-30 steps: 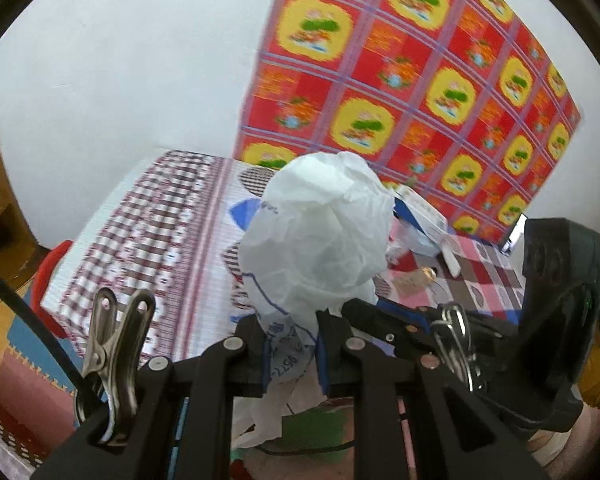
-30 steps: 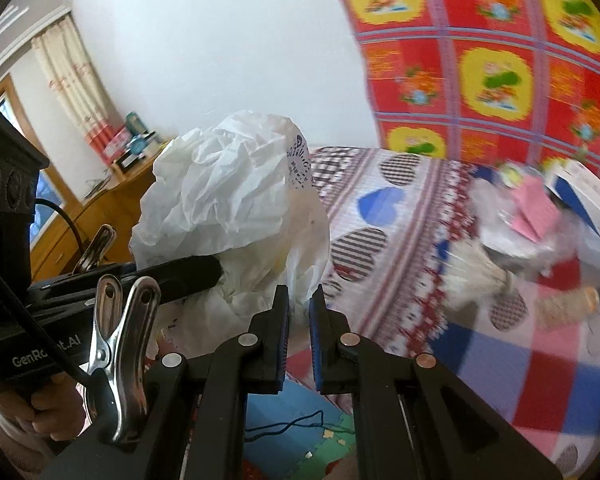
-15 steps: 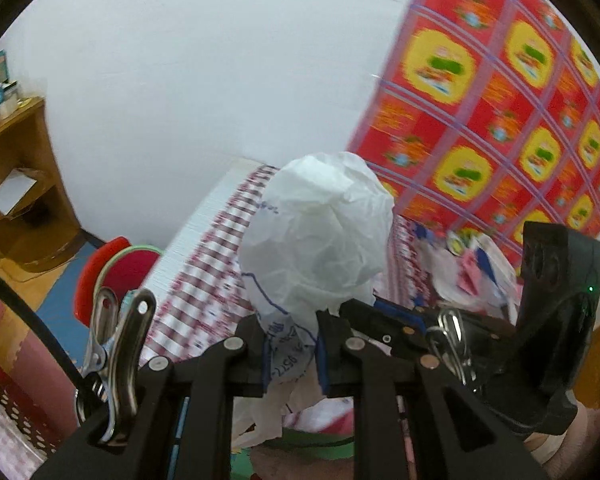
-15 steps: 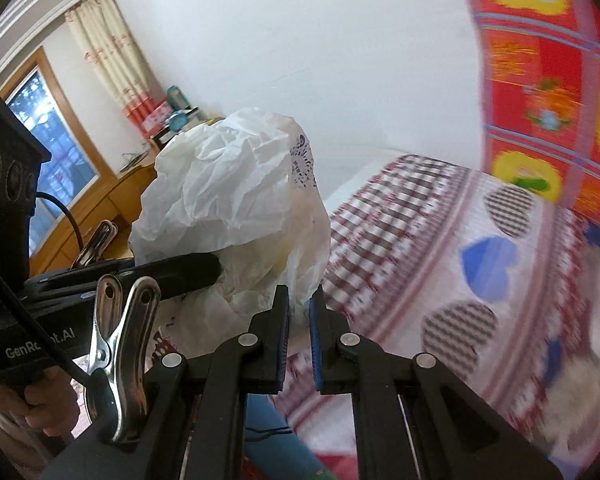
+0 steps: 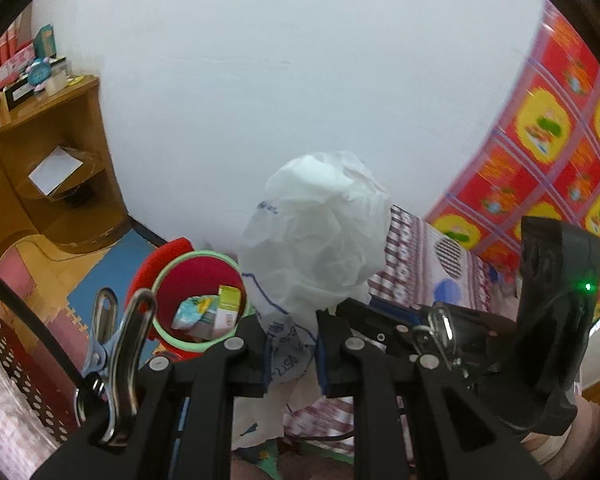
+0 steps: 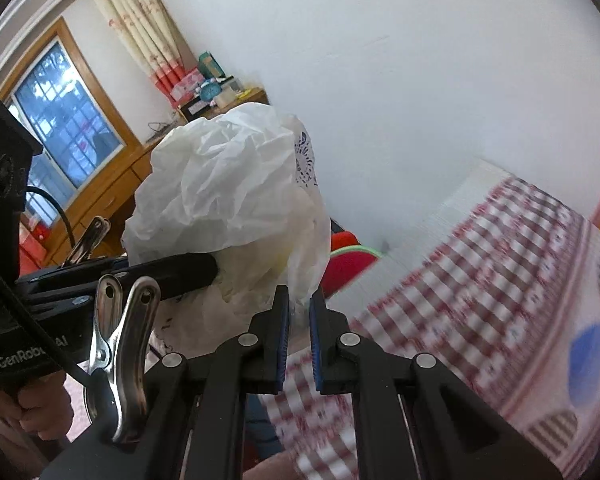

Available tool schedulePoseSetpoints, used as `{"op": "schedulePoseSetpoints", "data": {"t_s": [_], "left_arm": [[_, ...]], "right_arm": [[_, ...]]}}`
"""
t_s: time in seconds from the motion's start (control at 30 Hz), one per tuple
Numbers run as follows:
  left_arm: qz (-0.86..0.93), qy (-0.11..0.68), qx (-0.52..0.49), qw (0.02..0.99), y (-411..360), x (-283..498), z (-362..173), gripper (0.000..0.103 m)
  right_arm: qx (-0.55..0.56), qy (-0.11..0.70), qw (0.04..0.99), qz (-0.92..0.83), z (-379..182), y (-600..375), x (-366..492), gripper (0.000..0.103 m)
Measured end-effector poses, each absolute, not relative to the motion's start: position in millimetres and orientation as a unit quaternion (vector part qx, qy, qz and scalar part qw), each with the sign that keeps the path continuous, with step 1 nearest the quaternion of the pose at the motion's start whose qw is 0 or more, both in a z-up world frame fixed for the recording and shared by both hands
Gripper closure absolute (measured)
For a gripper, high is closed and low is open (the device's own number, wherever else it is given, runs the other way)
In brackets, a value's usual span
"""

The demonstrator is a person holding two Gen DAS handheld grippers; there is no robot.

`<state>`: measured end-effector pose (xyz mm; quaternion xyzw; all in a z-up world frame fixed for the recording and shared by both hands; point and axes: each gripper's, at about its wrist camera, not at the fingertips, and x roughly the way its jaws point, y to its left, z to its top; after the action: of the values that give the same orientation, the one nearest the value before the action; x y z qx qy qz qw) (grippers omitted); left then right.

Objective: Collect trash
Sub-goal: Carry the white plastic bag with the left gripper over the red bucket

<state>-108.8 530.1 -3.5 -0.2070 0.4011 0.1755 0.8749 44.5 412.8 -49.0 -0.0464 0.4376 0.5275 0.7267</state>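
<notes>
The open mouth of the red, green-rimmed plastic bin [image 5: 198,276] lay unobstructed, hemmed by the white wall [image 5: 300,100] and the checked-cloth table [image 5: 416,248].

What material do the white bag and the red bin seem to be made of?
White bag: thin plastic film, it seems; crinkled, slightly translucent, with blue print. Red bin: probably moulded plastic; smooth, even red inside, with a light green rim.

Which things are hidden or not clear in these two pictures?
- Inside of the white plastic bag: both views, its crumpled skin hides any contents.
- Bottom of the red bin: left wrist view, the left tongs cover its near rim.
- Checked cloth: right wrist view, motion blur.
- Shelf items: too small.
</notes>
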Motion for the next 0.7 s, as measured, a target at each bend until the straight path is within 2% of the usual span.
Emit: {"op": "schedulePoseSetpoints", "data": {"t_s": [0.47,0.53,0.7], "left_arm": [[0.141,0.430,-0.255,0.855,673.5,-96.6,-62.5,0.087],[0.134,0.436,-0.255,0.853,685.2,-91.0,-72.2,0.088],[0.124,0.449,-0.264,0.845,705.9,-76.2,-99.2,0.088]], "right_arm": [[-0.071,0.514,0.729,0.446,-110.4,550.4,65.6,0.092],[-0.078,0.521,0.735,0.426,-117.3,557.9,67.8,0.084],[-0.071,0.548,0.738,0.387,-133.0,555.6,78.5,0.082]]}}
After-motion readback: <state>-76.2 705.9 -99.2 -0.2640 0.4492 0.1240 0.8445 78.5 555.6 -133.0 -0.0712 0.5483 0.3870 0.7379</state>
